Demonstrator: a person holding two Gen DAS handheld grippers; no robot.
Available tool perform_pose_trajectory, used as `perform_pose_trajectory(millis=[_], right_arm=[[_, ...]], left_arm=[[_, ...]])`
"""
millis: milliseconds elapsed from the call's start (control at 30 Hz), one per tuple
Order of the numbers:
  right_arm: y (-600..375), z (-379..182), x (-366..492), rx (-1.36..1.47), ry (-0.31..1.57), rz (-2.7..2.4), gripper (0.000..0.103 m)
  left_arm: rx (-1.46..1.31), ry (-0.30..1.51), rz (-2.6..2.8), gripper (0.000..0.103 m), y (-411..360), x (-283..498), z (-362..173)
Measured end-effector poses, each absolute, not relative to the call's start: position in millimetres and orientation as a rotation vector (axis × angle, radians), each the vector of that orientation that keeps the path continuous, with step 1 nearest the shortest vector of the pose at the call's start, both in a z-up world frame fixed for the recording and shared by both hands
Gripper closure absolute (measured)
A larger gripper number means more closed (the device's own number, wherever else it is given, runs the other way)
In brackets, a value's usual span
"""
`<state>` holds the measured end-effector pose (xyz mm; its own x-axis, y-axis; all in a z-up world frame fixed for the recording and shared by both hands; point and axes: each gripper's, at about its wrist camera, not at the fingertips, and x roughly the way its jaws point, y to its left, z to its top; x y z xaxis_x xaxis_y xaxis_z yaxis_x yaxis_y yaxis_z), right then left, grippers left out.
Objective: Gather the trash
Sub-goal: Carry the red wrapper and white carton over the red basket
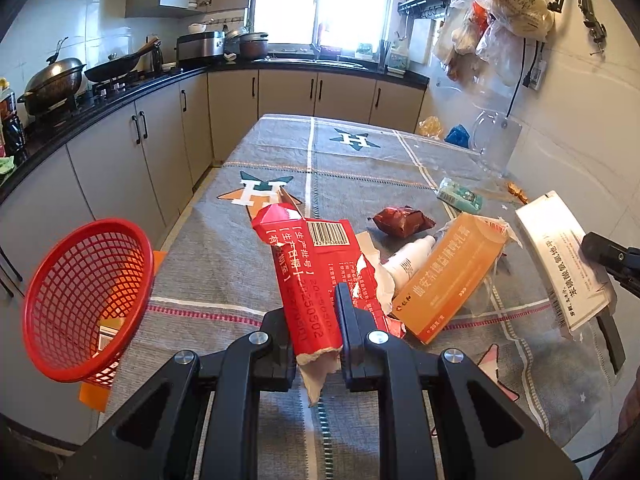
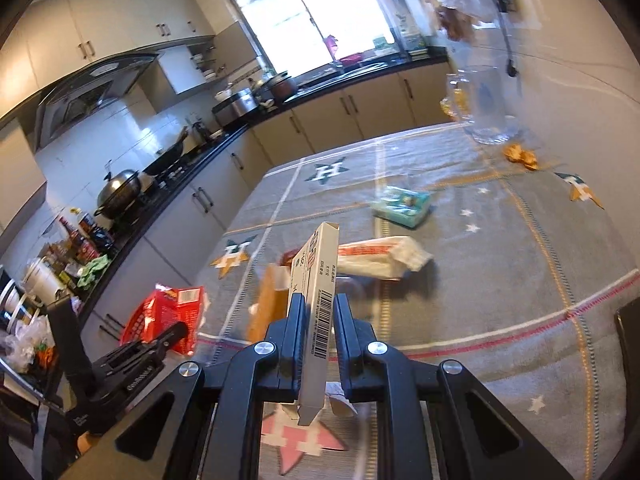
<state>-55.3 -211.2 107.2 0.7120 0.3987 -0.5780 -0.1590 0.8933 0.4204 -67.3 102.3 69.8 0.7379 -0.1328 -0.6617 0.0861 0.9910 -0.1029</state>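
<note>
Trash in both claws at once. My left claw (image 1: 316, 320) is pinching the torn red carton (image 1: 310, 276) near its ripped end, so the long body sticks out forward over the surface (image 1: 240, 248). The red basket (image 1: 86, 300) hangs off the surface's left edge, tilted with its mouth toward me, which I judge makes it the drop point; a scrap or two seems to lie in it already. My right claw (image 2: 316, 312) is pressed onto a white box (image 2: 316, 280), held edge-on with the barcode side up, lifted clear of the cloth. Gripping the narrow edges keeps the flat faces from buckling. Left on the surface: orange box (image 1: 452, 276), white tube (image 1: 412, 258), dark red wrapper (image 1: 402, 220), green packet (image 1: 460, 194). Next, I judge, both loads go to the basket.
</note>
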Motion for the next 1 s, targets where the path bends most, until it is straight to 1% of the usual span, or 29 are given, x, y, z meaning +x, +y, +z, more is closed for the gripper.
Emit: perform_pose_trajectory(millis=[233,533,733,1000], right_arm=[[-159,116,-44,0.315,0.730,0.435,0.088],[-72,116,-21,0.262,0.787,0.591,0.088],[-8,110,-3,0.229,0.843,0.670,0.088],[65,97,13,0.165,0.894,0.744,0.088]], left_arm=[[-0.096,0.702,-0.070,0.087,132,-73,81],[-0.160,0.673,0.078,0.087,211,-88,86],[-0.209,0.675,0.175,0.087,266,-97,79],[-0.258,0.704,0.245,0.087,313,-97,61]])
